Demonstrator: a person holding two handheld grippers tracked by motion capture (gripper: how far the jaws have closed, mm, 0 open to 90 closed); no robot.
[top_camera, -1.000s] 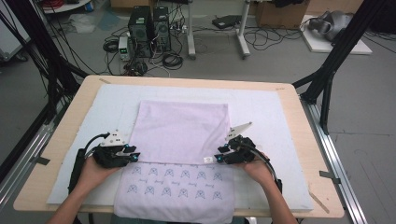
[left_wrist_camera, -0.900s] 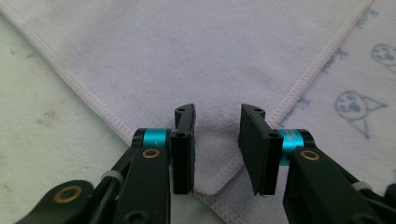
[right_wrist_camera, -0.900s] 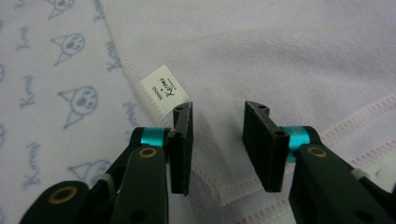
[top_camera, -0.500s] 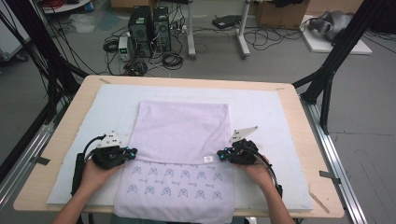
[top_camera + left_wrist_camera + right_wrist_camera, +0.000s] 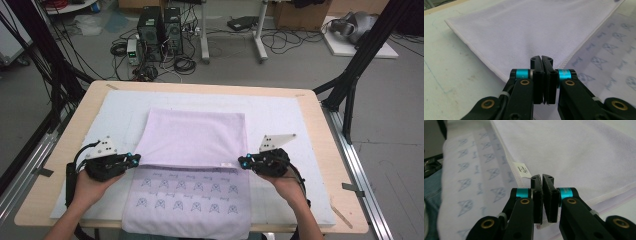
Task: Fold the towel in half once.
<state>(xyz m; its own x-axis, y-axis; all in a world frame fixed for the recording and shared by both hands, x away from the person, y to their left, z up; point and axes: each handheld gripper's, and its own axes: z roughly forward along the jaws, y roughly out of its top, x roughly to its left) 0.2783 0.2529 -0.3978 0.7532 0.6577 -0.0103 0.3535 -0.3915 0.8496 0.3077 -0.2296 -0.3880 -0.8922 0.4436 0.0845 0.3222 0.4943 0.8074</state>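
Lavender towel (image 5: 192,150) is lying half-folded on tabletop (image 5: 310,107); L claw (image 5: 136,158) & R claw (image 5: 243,161) are clamped on its folded edge, prob. Corners should be lifted evenly, kept taut.

A lilac towel (image 5: 192,145) of soft matt cloth, finely napped, with a stitched hem and a small white paper-like label (image 5: 522,169); its lower part carries a printed pattern. It lies on a pale, matt, slightly scuffed mat (image 5: 280,112) over a light wooden table (image 5: 320,135). The left gripper (image 5: 541,58) and right gripper (image 5: 541,178) are matt black plastic with glossy turquoise metal sleeves and brass-coloured rivets
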